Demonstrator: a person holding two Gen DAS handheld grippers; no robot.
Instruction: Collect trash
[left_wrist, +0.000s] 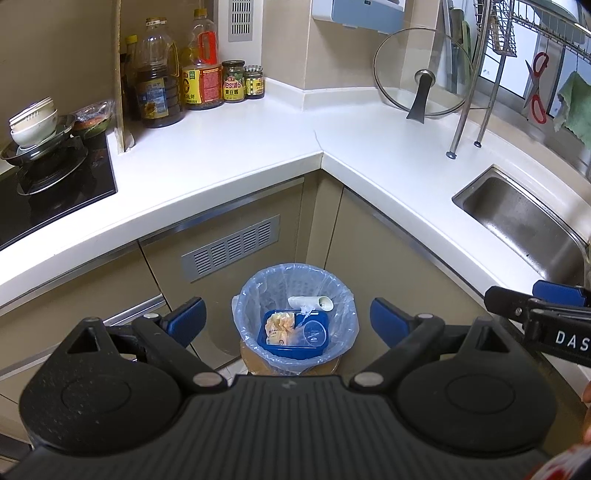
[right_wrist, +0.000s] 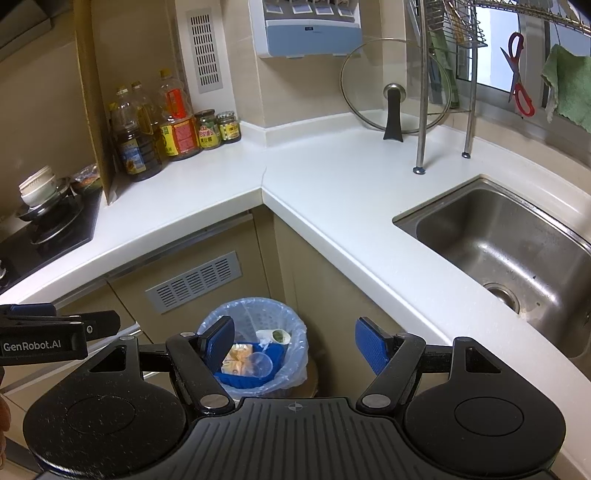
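Two open grippers, left gripper (left_wrist: 288, 321), right gripper (right_wrist: 295, 345), above trash bin (left_wrist: 295, 291)

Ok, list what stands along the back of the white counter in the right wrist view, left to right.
Dark oil bottle → red-labelled oil bottle → two small glass jars → upright glass pan lid → steel rack legs → red-handled scissors → green cloth.

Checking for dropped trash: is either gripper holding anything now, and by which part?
Nothing is held: left gripper and right gripper are both open and empty.
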